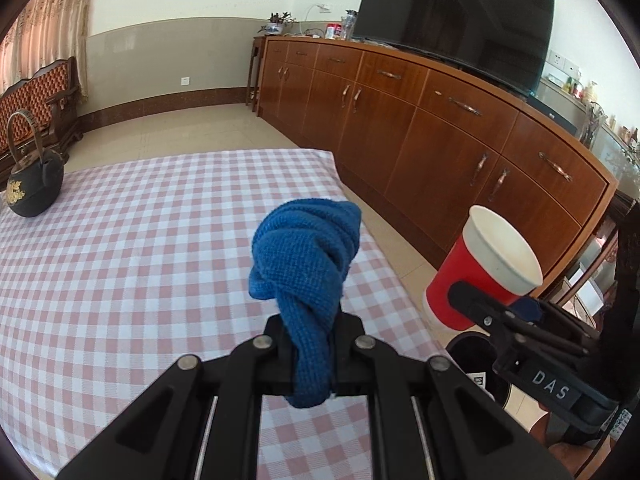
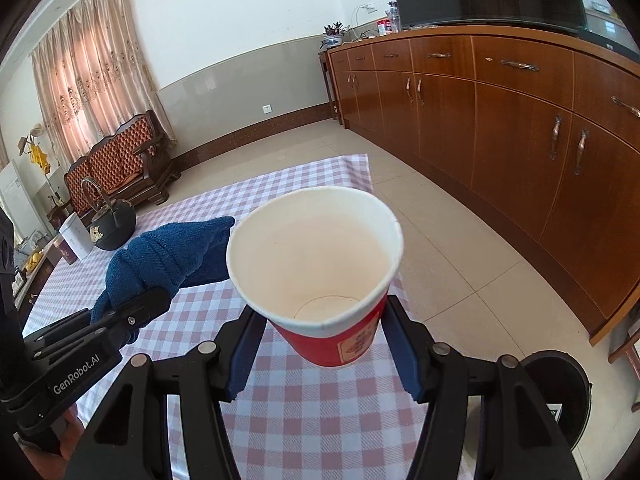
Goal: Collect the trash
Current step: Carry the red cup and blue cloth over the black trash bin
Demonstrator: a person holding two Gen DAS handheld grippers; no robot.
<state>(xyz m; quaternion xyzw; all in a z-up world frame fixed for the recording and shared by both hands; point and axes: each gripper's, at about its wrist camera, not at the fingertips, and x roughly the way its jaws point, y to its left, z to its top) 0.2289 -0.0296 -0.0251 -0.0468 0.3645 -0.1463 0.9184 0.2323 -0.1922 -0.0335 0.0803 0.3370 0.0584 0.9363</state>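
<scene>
right gripper pinches red paper cup near black bin for dumping, left gripper clamps blue cloth.

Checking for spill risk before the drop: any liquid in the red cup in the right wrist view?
No, the red cup shows a dry, bare white inside down to its bottom.

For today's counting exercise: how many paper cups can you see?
1: the cup is held between the right gripper's fingers, beside the table, above the floor. Others may lie out of view.
</scene>
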